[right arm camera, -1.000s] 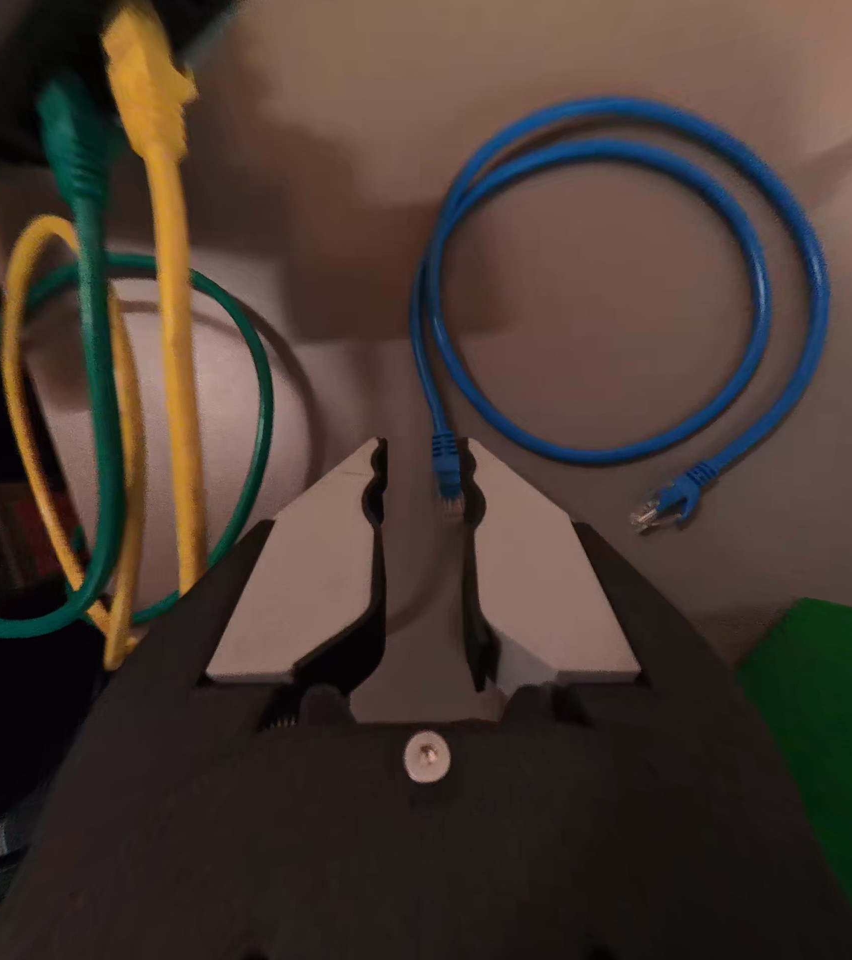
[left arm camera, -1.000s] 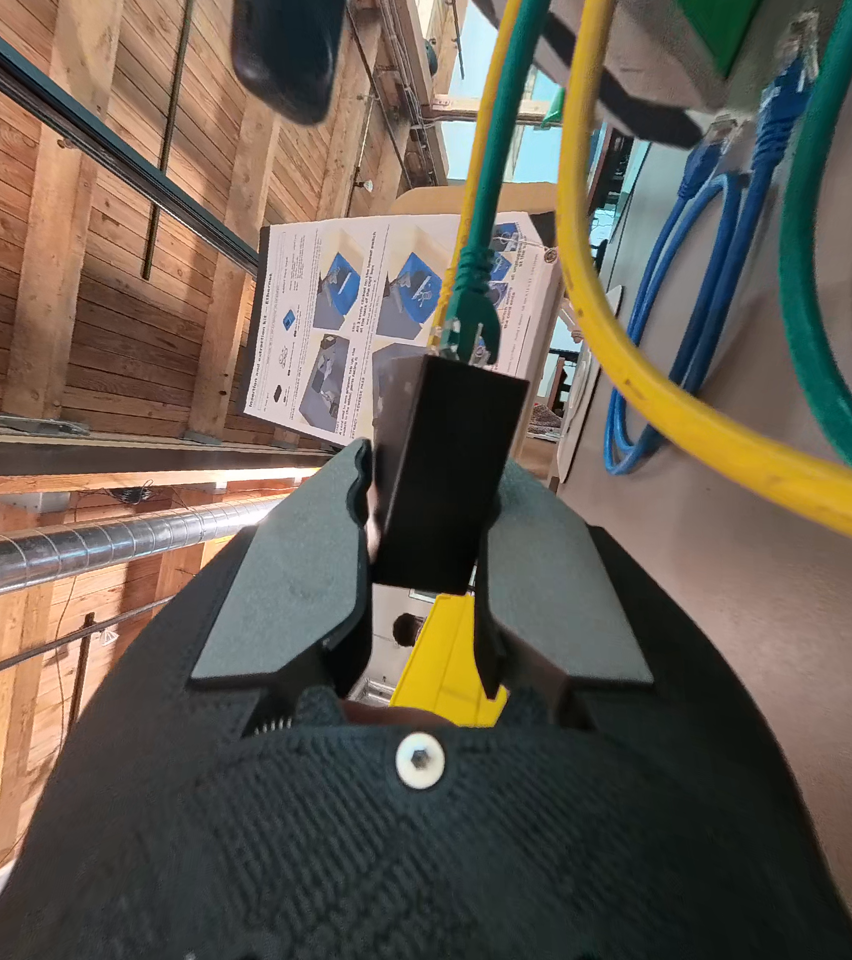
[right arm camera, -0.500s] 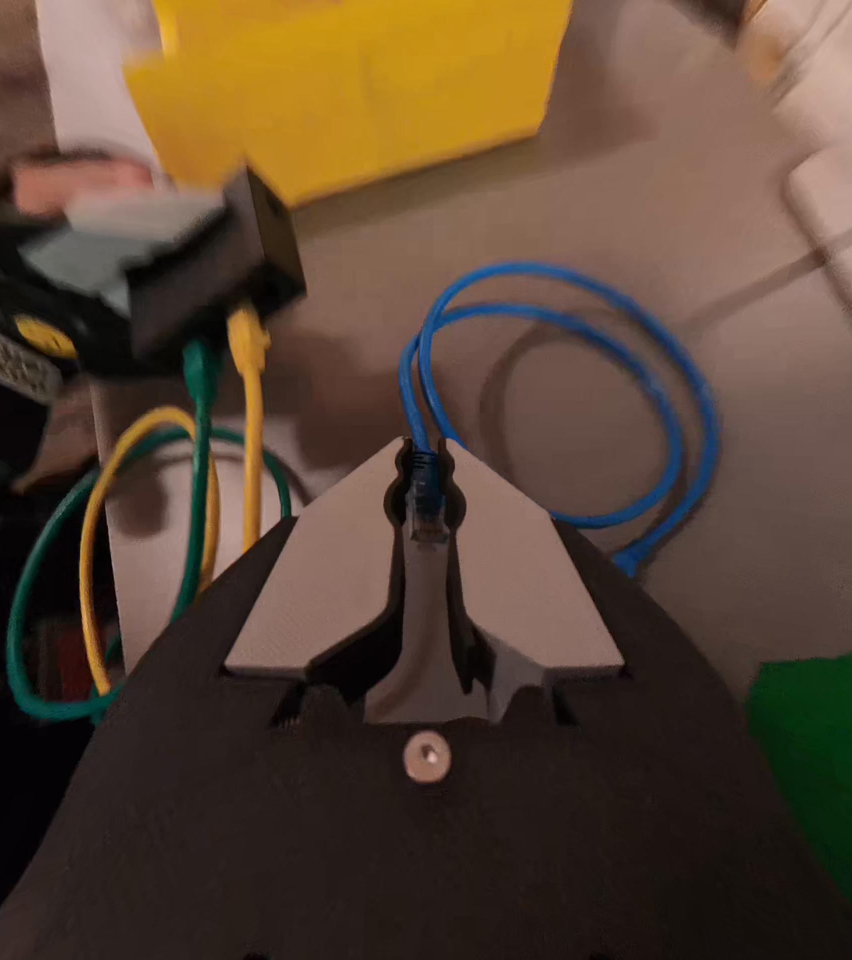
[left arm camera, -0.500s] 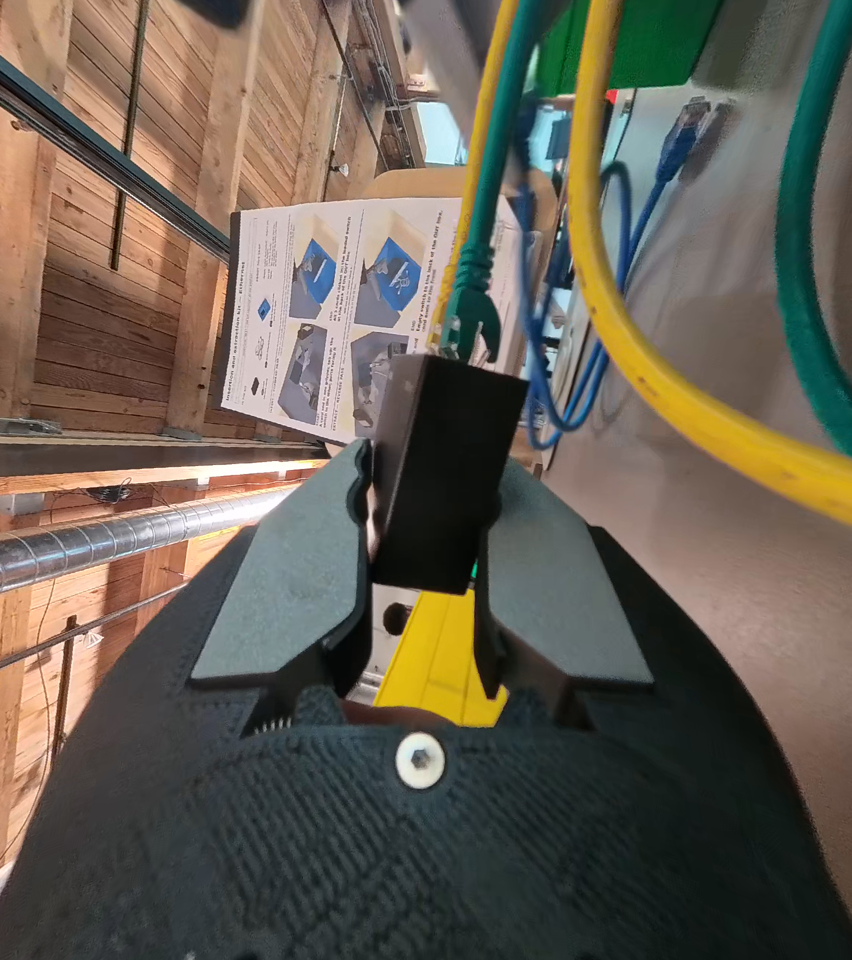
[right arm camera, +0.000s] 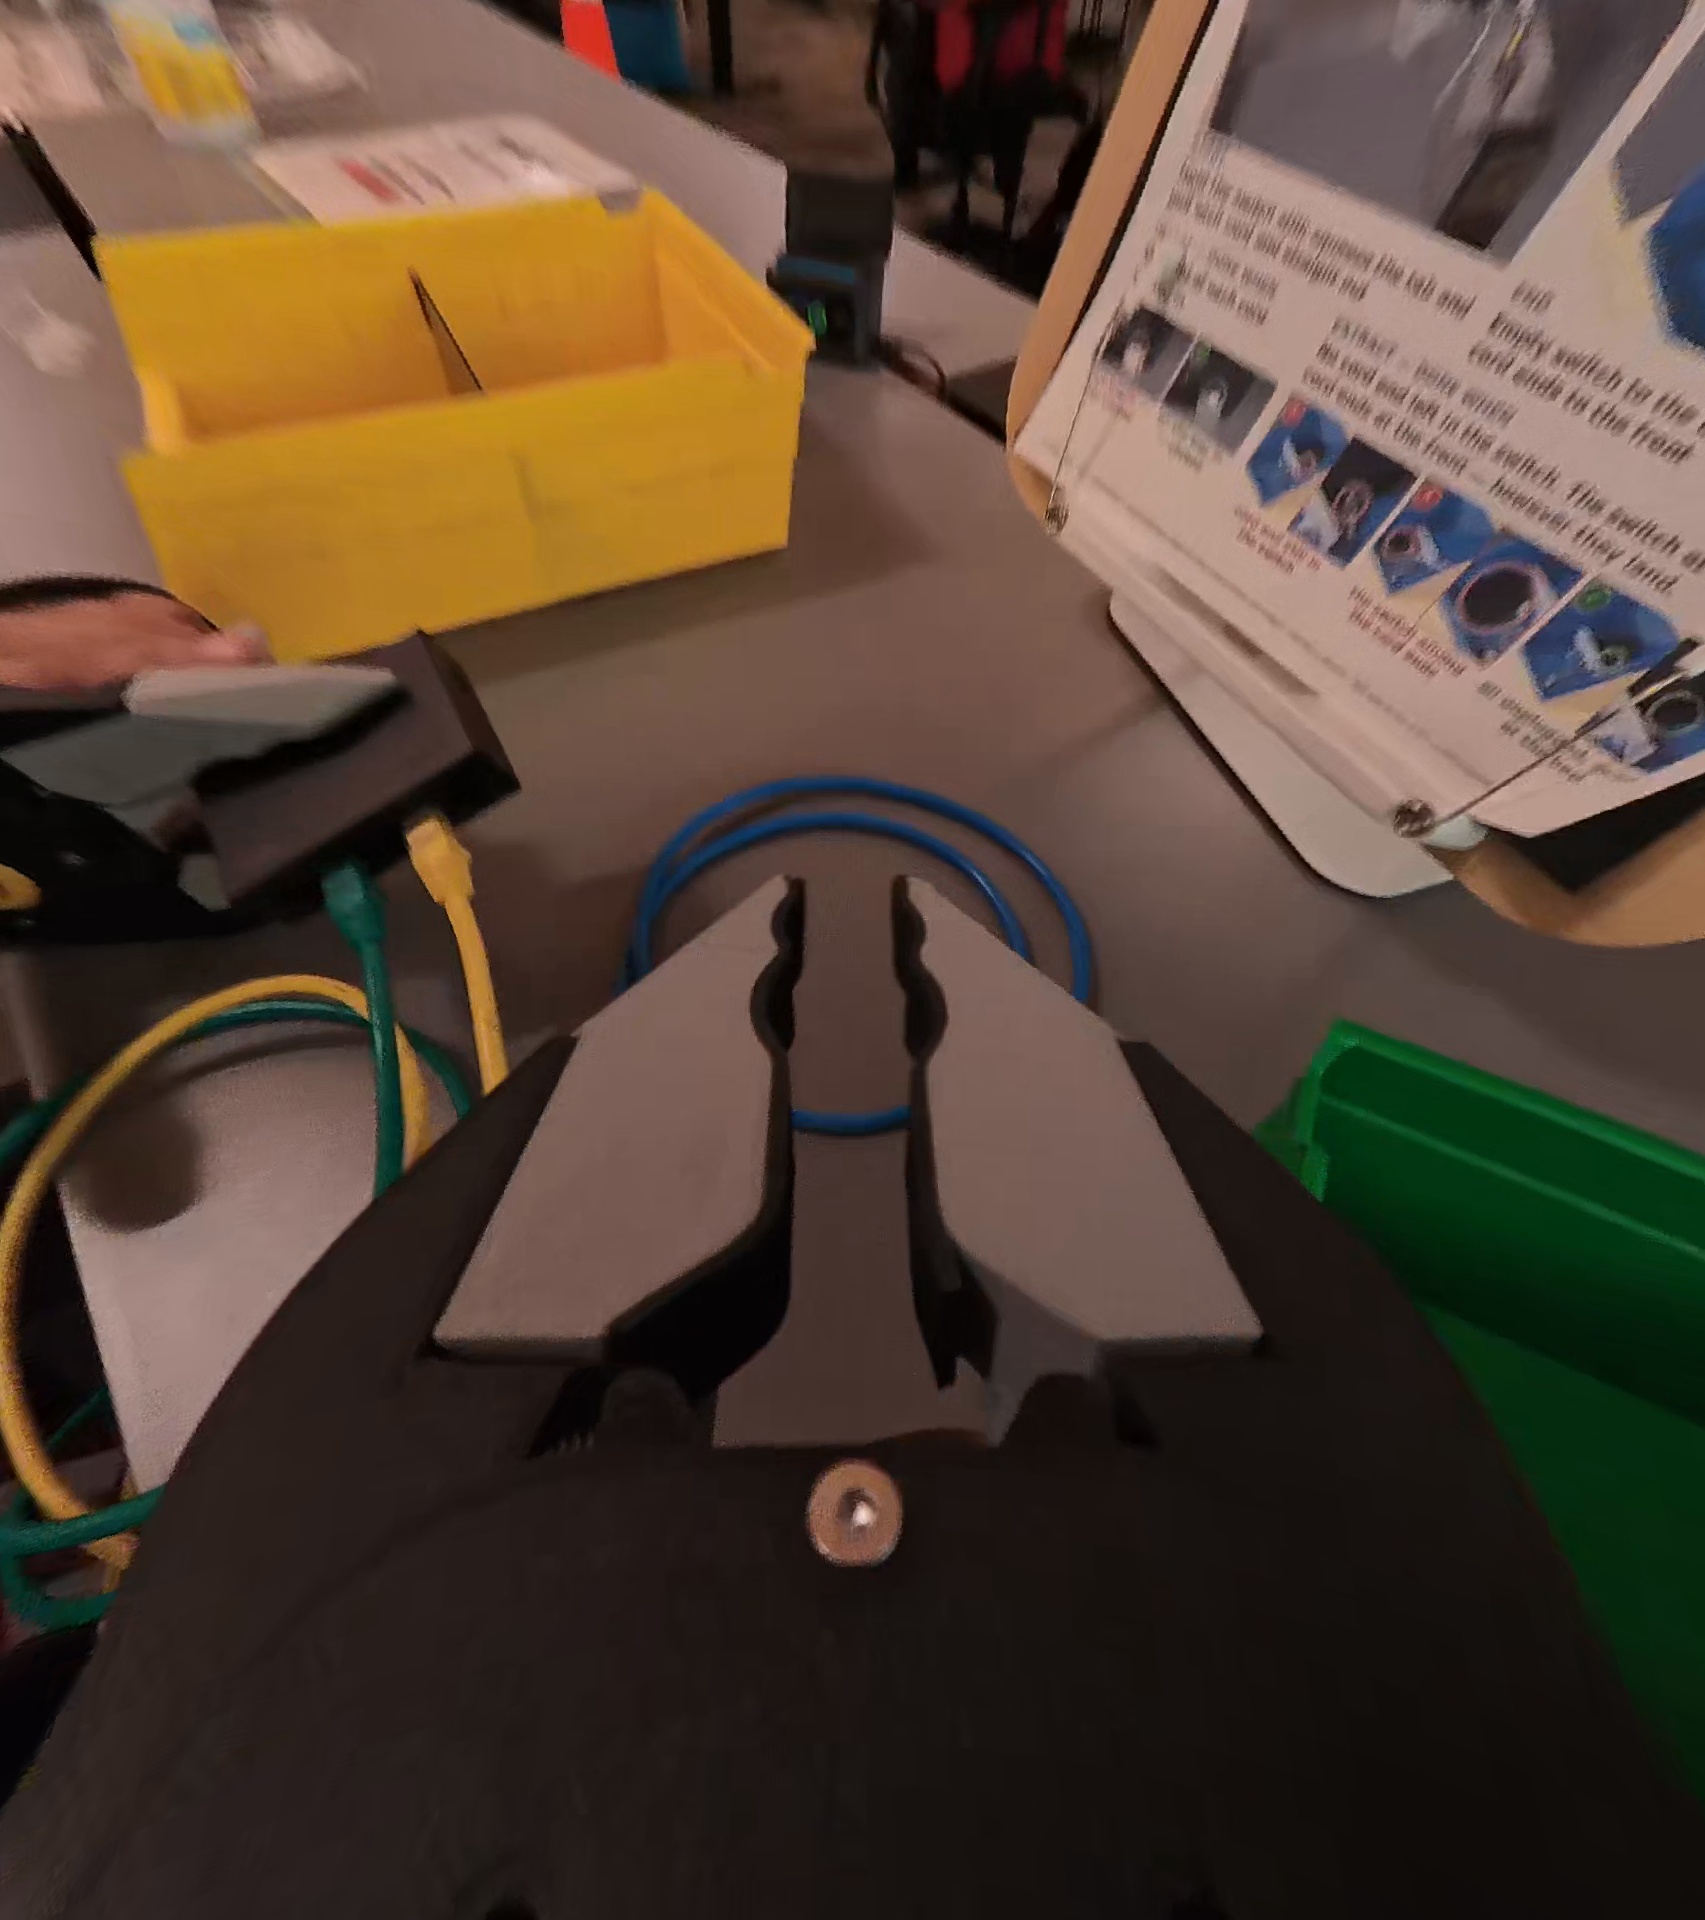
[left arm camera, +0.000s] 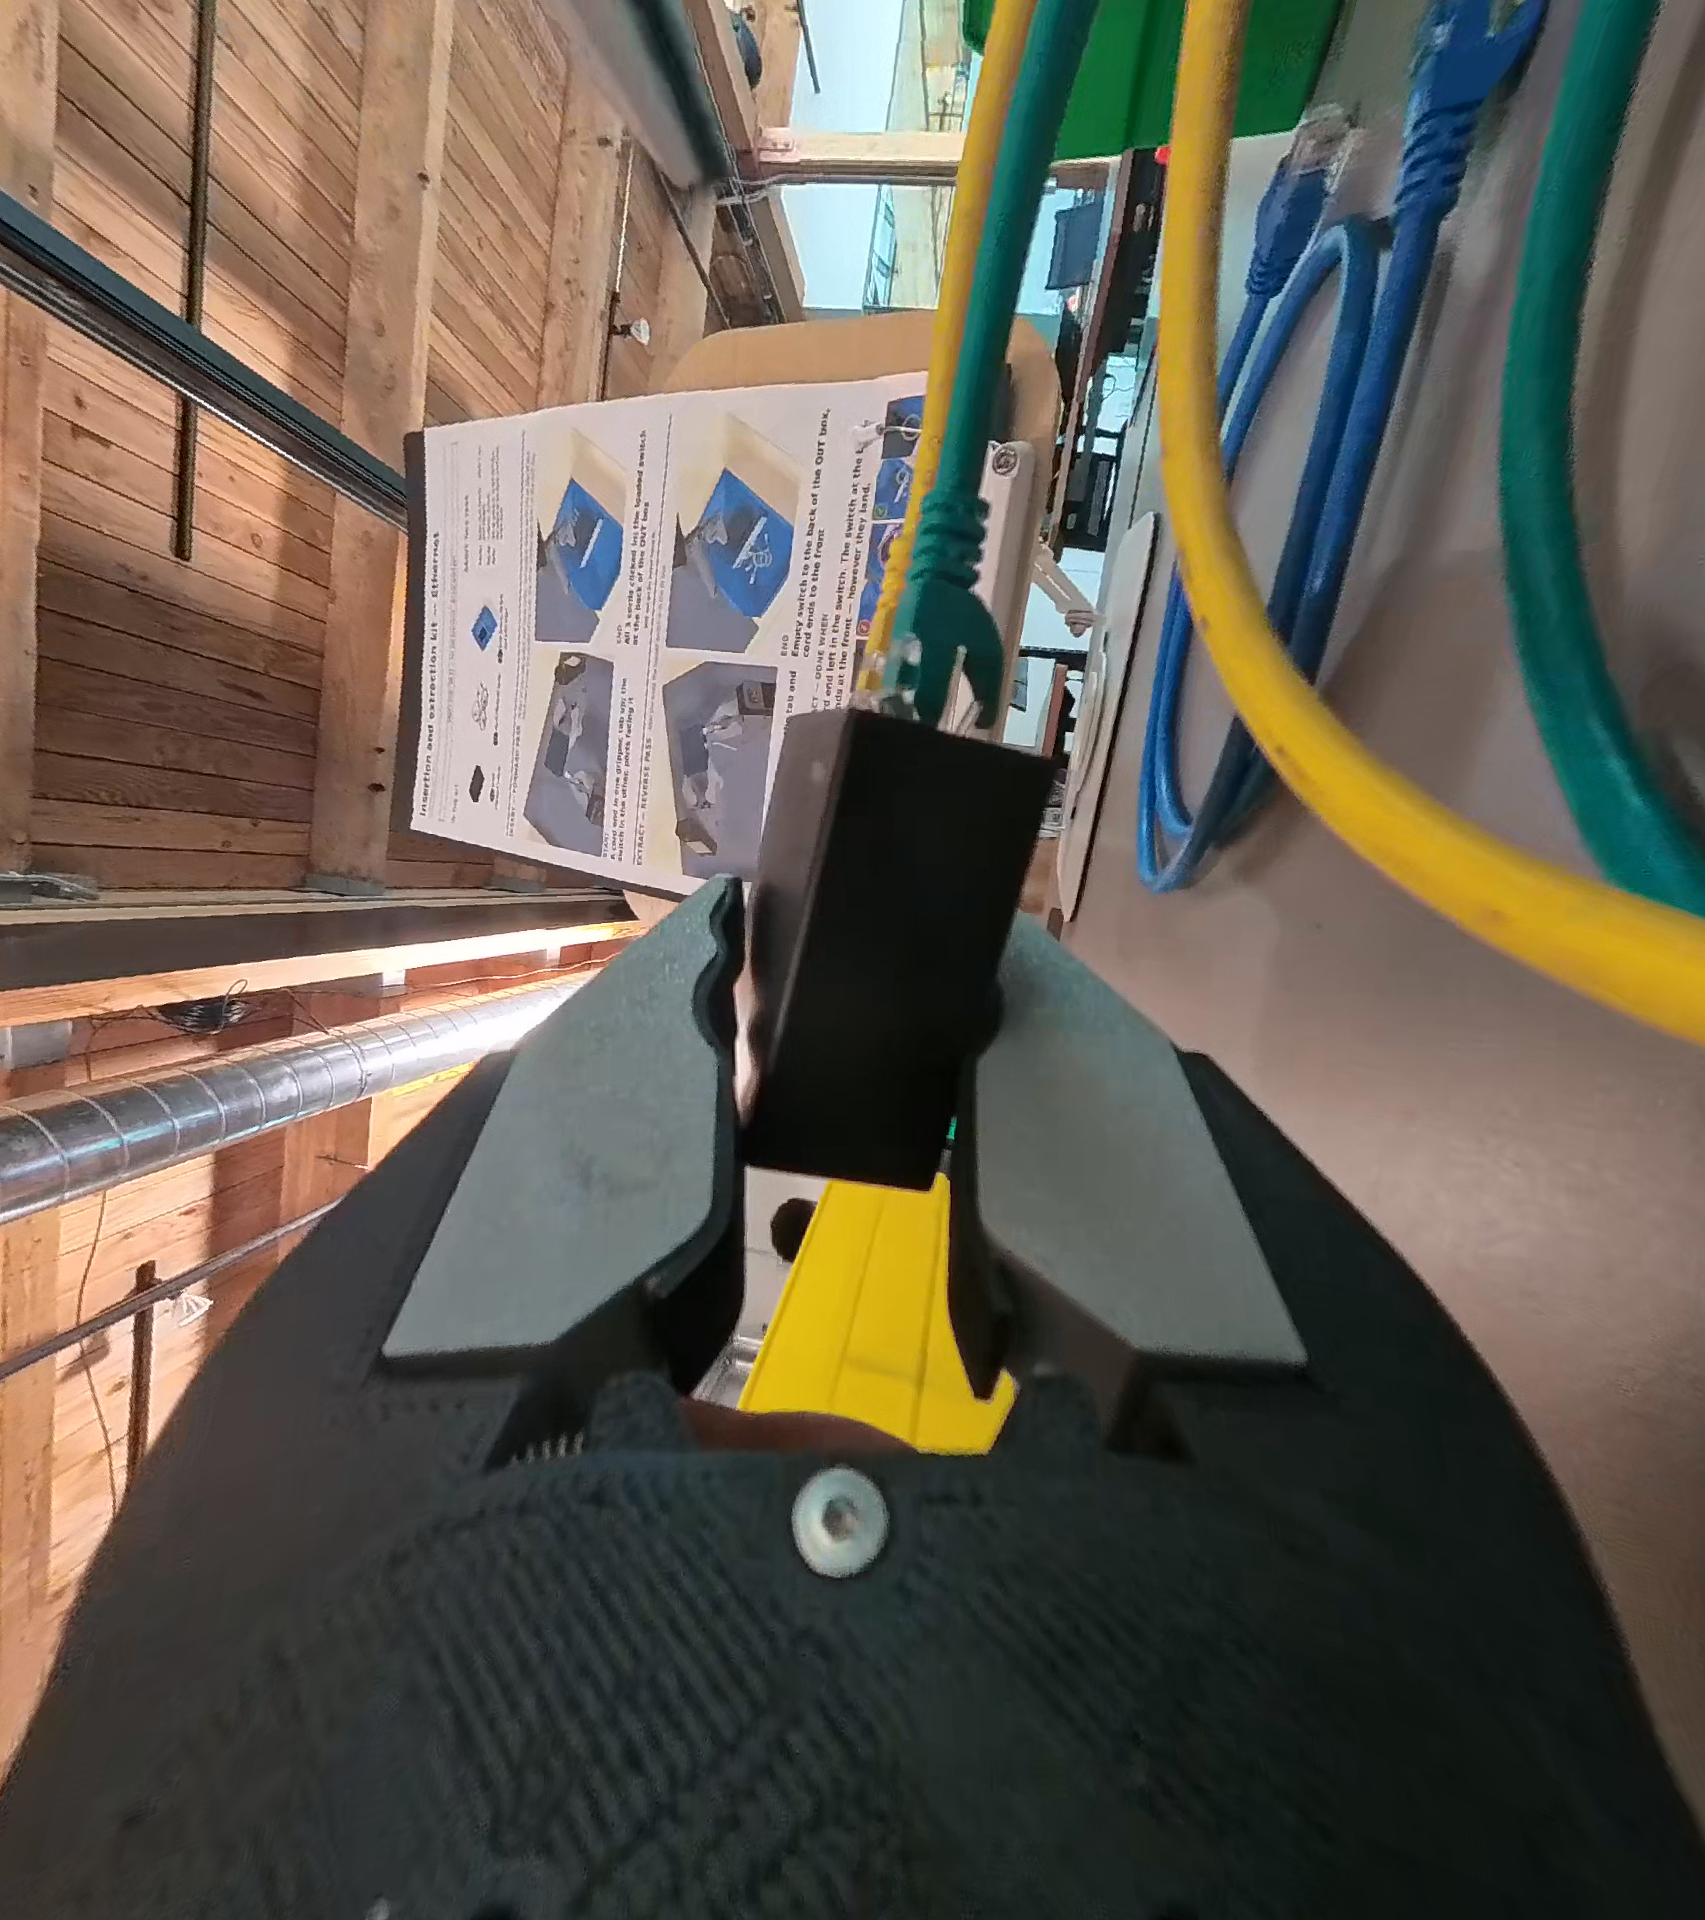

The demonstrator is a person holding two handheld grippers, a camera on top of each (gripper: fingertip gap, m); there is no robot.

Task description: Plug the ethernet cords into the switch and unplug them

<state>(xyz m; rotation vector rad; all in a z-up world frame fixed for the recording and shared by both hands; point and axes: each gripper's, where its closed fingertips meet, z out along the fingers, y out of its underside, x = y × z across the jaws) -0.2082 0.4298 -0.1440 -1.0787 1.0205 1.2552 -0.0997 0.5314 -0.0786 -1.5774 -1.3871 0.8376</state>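
Holding the black switch [left arm camera: 879, 956] clamped in my left gripper [left arm camera: 858, 1039], green cord [right arm camera: 365, 935] and yellow cord [right arm camera: 458, 914] plugged in, I keep my right gripper [right arm camera: 848, 914] apart, empty. Blue cord [right arm camera: 858, 821] lies on the bench [right arm camera: 931, 644]; I should grasp its plug squarely.

The left wrist view is rolled sideways, close behind the held switch [left arm camera: 889, 935], facing a wooden wall. The right wrist view looks down over the table [right arm camera: 931, 644] from farther back. Both show the switch, cords and instruction board [right arm camera: 1450, 436].

Left gripper [left arm camera: 863, 966]: black textured body, dark grey fingers, silver screw.
Right gripper [right arm camera: 848, 914]: black body, light grey notched fingers, silver screw.
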